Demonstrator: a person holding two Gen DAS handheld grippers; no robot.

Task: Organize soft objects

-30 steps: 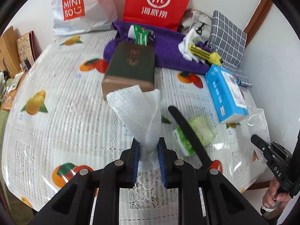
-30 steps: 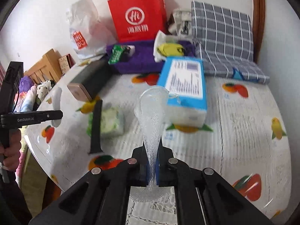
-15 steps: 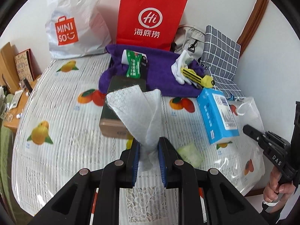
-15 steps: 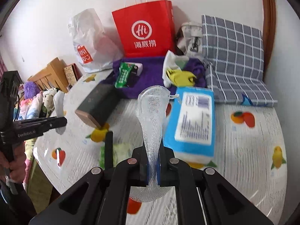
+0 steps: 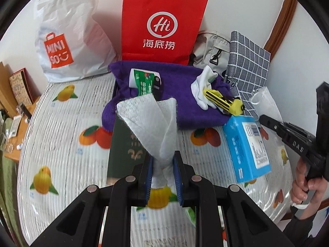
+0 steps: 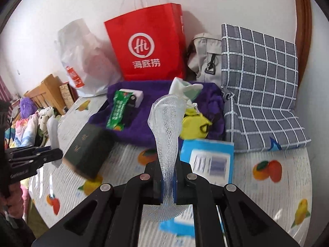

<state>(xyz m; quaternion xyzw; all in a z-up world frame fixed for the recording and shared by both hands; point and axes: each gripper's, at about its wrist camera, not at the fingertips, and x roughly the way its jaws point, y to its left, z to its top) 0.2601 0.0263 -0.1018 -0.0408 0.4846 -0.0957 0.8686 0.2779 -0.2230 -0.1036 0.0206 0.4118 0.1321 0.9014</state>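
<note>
The left gripper [image 5: 162,169] is pinching a white cloth [image 5: 152,121], pointing steeply down at the table [image 5: 61,135]. The right gripper [image 6: 167,182] is clamping a clear mesh [image 6: 167,123], tilting down over the table. A hand [image 5: 306,182] is gripping the right gripper's handle.

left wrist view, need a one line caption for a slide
Left gripper clamps a white wipe above the fruit-print tablecloth, facing a purple towel and red bag.
</note>
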